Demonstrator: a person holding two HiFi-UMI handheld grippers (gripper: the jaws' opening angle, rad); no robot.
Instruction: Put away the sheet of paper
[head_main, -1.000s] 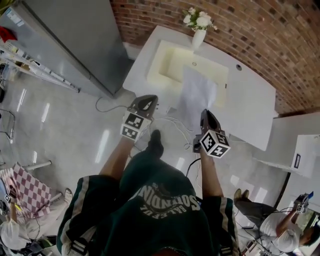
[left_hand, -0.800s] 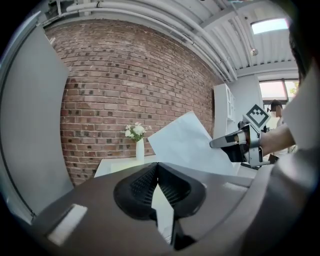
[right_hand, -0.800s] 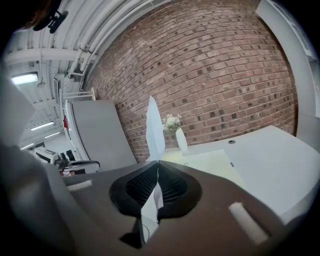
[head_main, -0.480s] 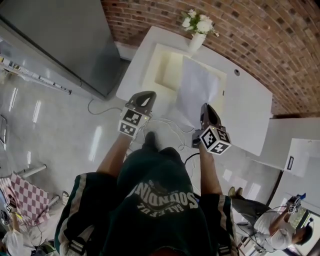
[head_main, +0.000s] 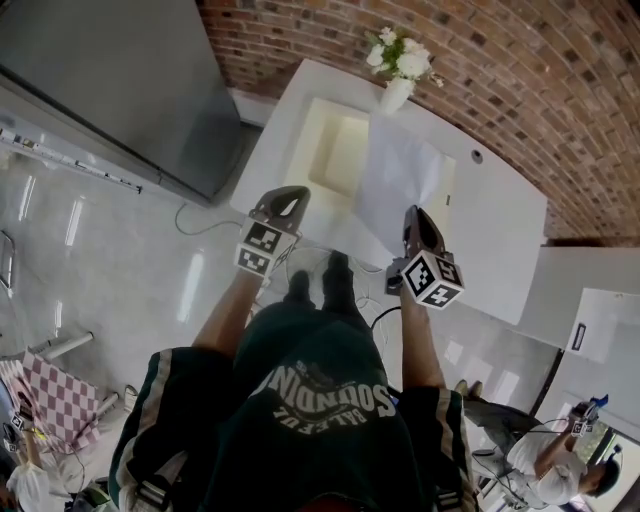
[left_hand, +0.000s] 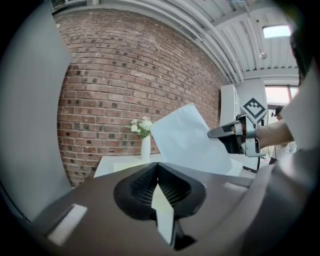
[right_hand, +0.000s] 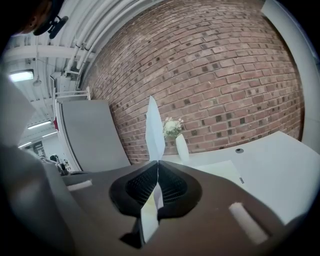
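Change over the last second: the person has stepped in toward the surface (head_main: 500, 225), and both shoes now show at its near edge. The grip hasn't changed. The right tongs (head_main: 414, 214) are still clenched on the near edge of the sheet of paper (head_main: 398, 180).

The sheet rises from the tips and fans out toward the far side. It hangs over the recessed basin (head_main: 335, 150), clear of the surface as far as I can tell. In the right gripper view it's almost edge-on, pinched right at the tips.

The left tongs (head_main: 286, 200) are closed with nothing in them. They sit left of the sheet and apart from it.

The vase of flowers (head_main: 398, 88) stands at the far edge, just past the sheet's top.

My read: still in transit, nothing released, and I see no obvious drop spot yet.
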